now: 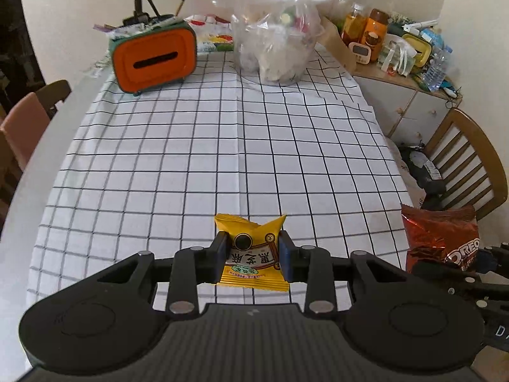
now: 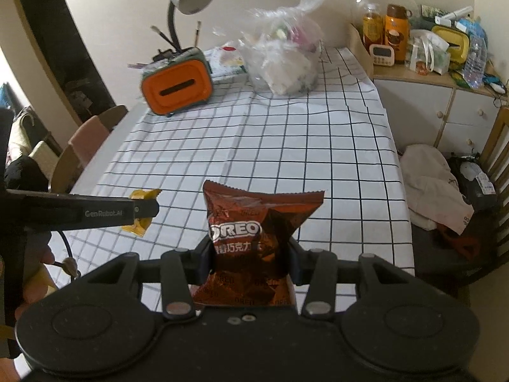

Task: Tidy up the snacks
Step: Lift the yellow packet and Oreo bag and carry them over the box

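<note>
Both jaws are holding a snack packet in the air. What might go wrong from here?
The yellow packet is pinched only across its middle, so the slick wrapper might slip out. The brown Oreo packet is puffy and could get squashed. The two grippers are close together, so the left gripper and right gripper could bump.

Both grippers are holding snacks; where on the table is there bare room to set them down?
The checked cloth is bare from the near edge up to the orange box and the plastic bag. That far end is crowded.
</note>
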The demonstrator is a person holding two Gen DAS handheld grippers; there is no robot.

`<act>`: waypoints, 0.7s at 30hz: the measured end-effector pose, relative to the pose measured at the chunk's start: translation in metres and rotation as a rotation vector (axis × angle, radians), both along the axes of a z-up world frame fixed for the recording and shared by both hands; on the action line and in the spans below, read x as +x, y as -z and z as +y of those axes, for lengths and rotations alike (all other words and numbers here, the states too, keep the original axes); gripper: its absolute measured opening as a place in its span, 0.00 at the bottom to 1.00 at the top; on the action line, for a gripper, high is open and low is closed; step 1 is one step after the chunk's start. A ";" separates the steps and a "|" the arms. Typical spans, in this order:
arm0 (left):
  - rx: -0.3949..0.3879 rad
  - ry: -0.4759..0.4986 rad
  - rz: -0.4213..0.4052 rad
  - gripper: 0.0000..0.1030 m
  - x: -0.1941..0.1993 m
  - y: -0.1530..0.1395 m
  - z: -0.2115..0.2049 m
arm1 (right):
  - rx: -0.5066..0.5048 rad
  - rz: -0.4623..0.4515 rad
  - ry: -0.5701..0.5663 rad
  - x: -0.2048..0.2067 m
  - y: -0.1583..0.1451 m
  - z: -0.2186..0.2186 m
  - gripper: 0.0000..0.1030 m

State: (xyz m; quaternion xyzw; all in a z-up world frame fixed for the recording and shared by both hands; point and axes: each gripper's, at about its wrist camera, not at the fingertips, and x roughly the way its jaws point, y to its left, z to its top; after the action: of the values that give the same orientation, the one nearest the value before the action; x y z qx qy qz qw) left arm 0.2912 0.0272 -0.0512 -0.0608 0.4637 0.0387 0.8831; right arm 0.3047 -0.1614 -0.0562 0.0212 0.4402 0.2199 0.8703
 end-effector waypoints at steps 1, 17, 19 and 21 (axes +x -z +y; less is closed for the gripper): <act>0.003 0.000 -0.001 0.31 -0.006 -0.004 -0.001 | 0.004 -0.001 -0.005 -0.005 -0.004 -0.001 0.44; 0.026 0.007 0.038 0.31 -0.116 -0.033 -0.021 | 0.034 0.008 -0.119 -0.097 -0.034 -0.016 0.44; 0.021 0.002 0.046 0.32 -0.130 -0.033 -0.021 | 0.037 0.011 -0.131 -0.108 -0.034 -0.017 0.44; 0.018 -0.002 0.057 0.31 -0.143 -0.032 -0.022 | 0.041 0.017 -0.147 -0.118 -0.033 -0.018 0.44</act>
State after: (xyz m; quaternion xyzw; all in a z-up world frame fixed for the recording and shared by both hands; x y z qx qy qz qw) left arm 0.1481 0.0049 -0.0196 -0.0520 0.4882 0.0454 0.8700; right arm 0.1869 -0.1791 -0.0236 0.0086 0.4434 0.2920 0.8474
